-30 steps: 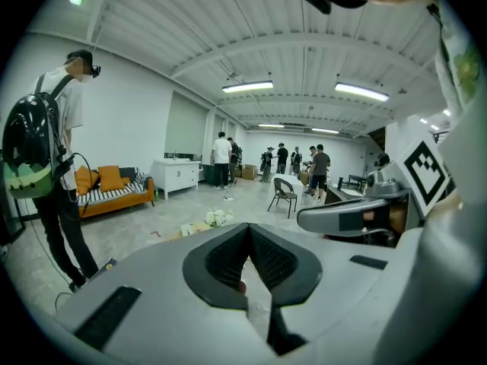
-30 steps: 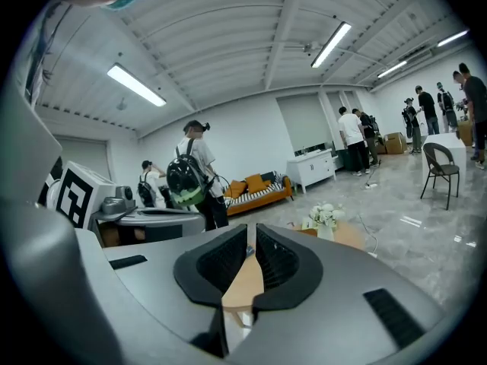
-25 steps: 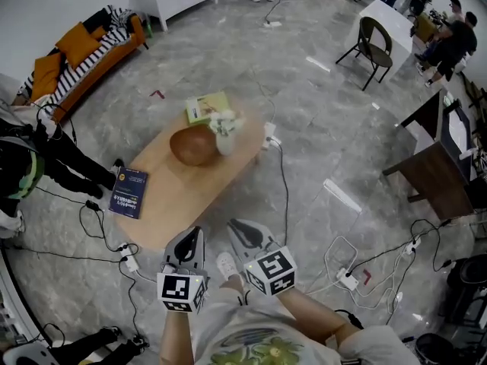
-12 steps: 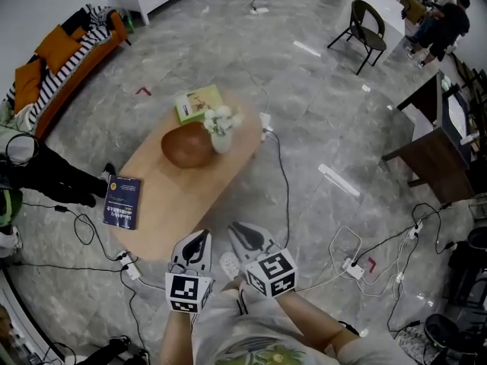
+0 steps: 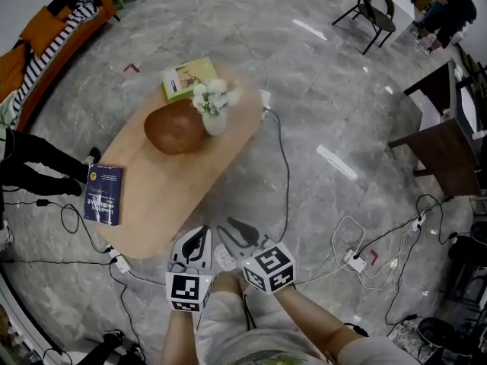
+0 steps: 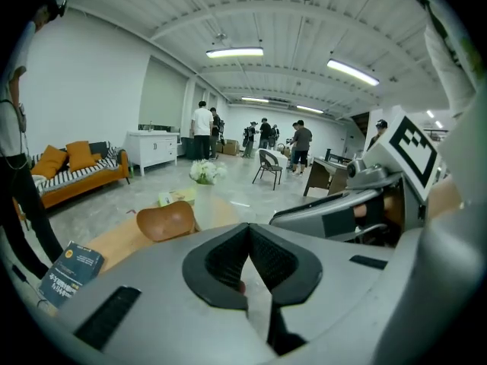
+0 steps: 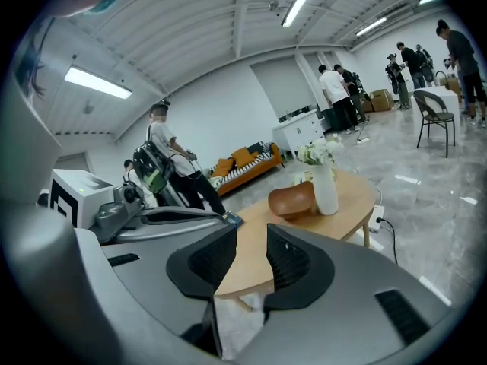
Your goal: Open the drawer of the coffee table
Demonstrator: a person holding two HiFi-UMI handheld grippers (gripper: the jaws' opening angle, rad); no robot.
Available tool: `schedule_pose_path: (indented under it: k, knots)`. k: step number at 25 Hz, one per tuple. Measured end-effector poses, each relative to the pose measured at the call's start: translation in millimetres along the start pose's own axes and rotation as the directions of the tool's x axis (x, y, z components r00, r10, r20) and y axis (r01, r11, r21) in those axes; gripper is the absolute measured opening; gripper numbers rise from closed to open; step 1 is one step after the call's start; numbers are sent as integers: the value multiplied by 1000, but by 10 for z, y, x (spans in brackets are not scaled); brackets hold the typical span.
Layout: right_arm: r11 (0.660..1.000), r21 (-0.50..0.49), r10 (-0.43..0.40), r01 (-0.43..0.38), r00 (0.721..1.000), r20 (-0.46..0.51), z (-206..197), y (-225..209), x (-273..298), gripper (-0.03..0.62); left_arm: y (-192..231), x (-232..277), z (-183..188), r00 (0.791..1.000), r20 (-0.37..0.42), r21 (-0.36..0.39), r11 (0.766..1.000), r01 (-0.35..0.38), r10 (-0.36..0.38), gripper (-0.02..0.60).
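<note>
The left claw (image 5: 199, 234) is clenched. In the left gripper view its two dark pads (image 6: 228, 261) meet along one line, and nothing is caught between them. The right claw (image 5: 230, 232) is released: its jaws have just been opening and now stand partly apart. In the right gripper view (image 7: 249, 261) only the far tabletop and a piece of floor show through the gap, so this claw holds nothing. Both claws hover side by side above the floor (image 5: 319, 112), close to the near end of the coffee table (image 5: 183, 177), and neither one touches it.

The coffee table is oval and of light wood, and it stretches away from the claws. On the tabletop stand a brown bowl (image 5: 173, 128) and, just beside it, a white vase (image 5: 214, 120) with white flowers. A green book (image 5: 186, 78) lies at the far end. A blue book (image 5: 103, 196) lies at the left edge and reaches a little over it.

The drawer cannot be made out in any view; from above only the top of the tabletop shows. A white thing on the floor between the two claws is half covered, and I cannot tell what it is. Cables (image 5: 285, 173) run over the floor. At the left border a person's legs (image 5: 38, 166) are cut off, and so is an orange sofa (image 5: 46, 29) at the upper left corner.
</note>
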State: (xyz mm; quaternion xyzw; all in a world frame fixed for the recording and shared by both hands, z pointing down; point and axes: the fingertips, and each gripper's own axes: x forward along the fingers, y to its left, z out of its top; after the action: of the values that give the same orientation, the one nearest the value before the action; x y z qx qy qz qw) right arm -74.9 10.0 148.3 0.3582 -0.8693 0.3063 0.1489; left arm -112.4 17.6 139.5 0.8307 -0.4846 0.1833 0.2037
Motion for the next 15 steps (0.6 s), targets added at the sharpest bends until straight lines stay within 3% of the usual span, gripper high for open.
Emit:
schedule_pose_path:
  k: [7, 15]
  knots:
    - [999, 22, 24, -24, 1000, 1, -634, -585, 580, 101, 185, 686, -783, 1000, 2, 6, 1000, -9, 9, 8]
    - [998, 20, 51, -51, 998, 23, -1128, -1036, 1129, 101, 487, 1290, -1335, 999, 12, 46, 998, -35, 34, 8]
